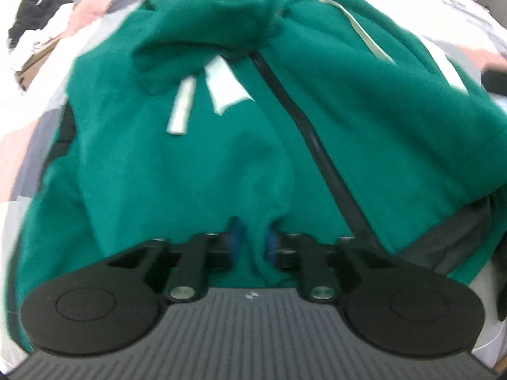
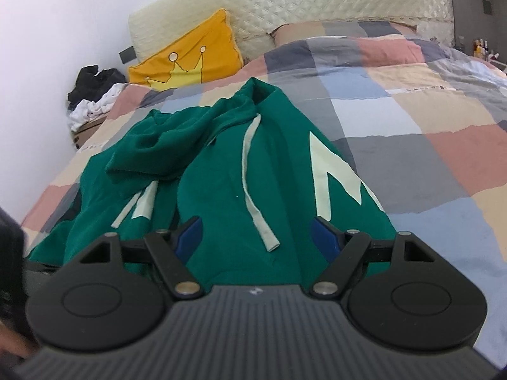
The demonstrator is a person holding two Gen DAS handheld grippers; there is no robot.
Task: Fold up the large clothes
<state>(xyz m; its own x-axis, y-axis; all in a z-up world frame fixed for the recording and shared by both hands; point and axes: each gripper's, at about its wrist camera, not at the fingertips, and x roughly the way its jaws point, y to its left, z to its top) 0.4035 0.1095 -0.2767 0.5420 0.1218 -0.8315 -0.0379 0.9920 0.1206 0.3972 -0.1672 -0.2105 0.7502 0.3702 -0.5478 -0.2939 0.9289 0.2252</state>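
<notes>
Green fleece hoodie lies front-up on the bed, zip closed, hood flopped over the chest, pale drawstring trailing down the front. Looks like setup for the first fold: both hands at the hem end, one per side.

Left gripper: fingers pressed nearly together, pinching a ridge of the green fleece near the hem, left of the zip. Fabric bunches up between the blue pads, so I'd call that a real grip.

Right gripper: fingers spread wide, hovering over the hem with the drawstring end between them, nothing pinched. Probably about to take its own corner.

Hard to read: left view is motion-blurred, sleeves not clearly separable from the body, hem edge cut off behind both grippers. Dark lining or second garment at the lower right edge, can't tell which.
</notes>
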